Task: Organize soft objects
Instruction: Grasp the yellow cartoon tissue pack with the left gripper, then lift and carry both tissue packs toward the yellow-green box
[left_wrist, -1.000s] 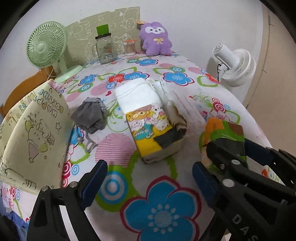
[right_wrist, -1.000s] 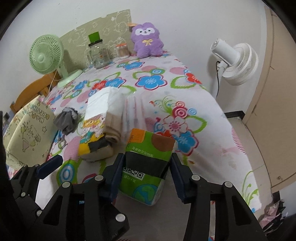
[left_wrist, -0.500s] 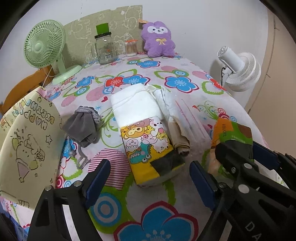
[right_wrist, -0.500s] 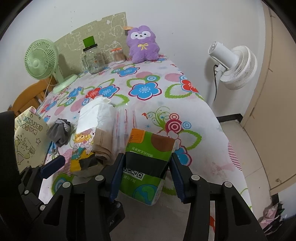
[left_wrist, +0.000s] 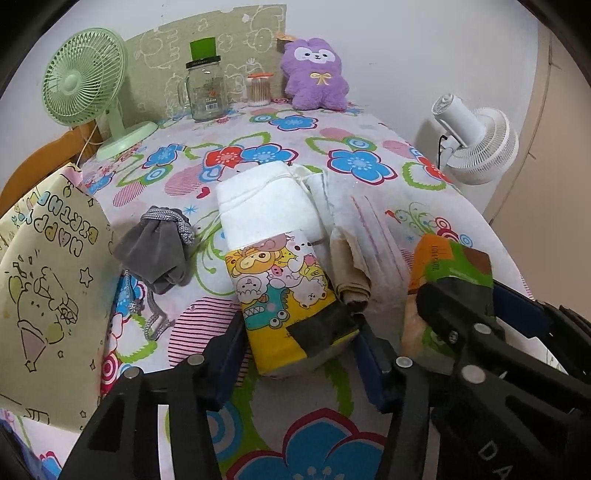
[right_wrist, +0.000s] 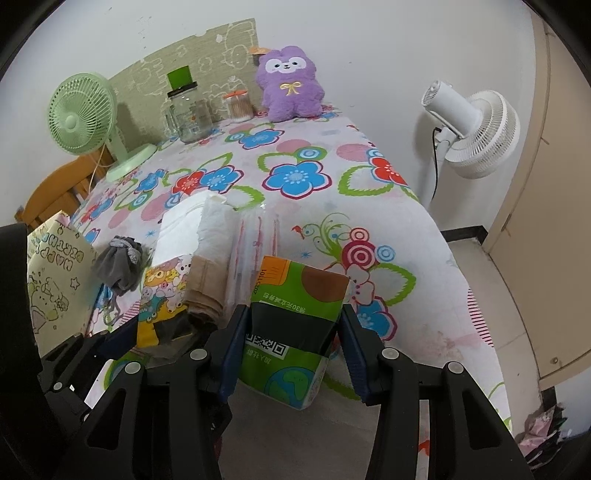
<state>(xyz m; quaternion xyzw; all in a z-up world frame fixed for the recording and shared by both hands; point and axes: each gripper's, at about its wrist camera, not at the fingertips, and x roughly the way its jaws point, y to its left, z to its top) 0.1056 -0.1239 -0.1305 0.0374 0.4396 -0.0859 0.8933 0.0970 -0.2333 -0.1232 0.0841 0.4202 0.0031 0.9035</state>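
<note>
My right gripper (right_wrist: 291, 347) is shut on a green tissue pack (right_wrist: 295, 314) and holds it above the table's near edge; the pack also shows in the left wrist view (left_wrist: 447, 273). My left gripper (left_wrist: 299, 354) is open, its jaws either side of the near end of a cartoon-printed tissue pack (left_wrist: 280, 280), which lies on the floral tablecloth (left_wrist: 295, 147). A beige folded cloth (left_wrist: 349, 273) and clear plastic wrap lie against that pack's right side. A grey drawstring pouch (left_wrist: 155, 254) lies to its left. A purple plush toy (left_wrist: 314, 75) sits at the back.
A green desk fan (left_wrist: 85, 88), a glass jar (left_wrist: 205, 92) and a toothpick holder (left_wrist: 258, 90) stand at the back. A birthday gift bag (left_wrist: 44, 288) stands at the left edge. A white floor fan (left_wrist: 476, 144) stands off the table's right.
My left gripper has moved forward, so its jaws now straddle the cartoon pack's near end. My right gripper has risen and pulled back a little with the green pack.
</note>
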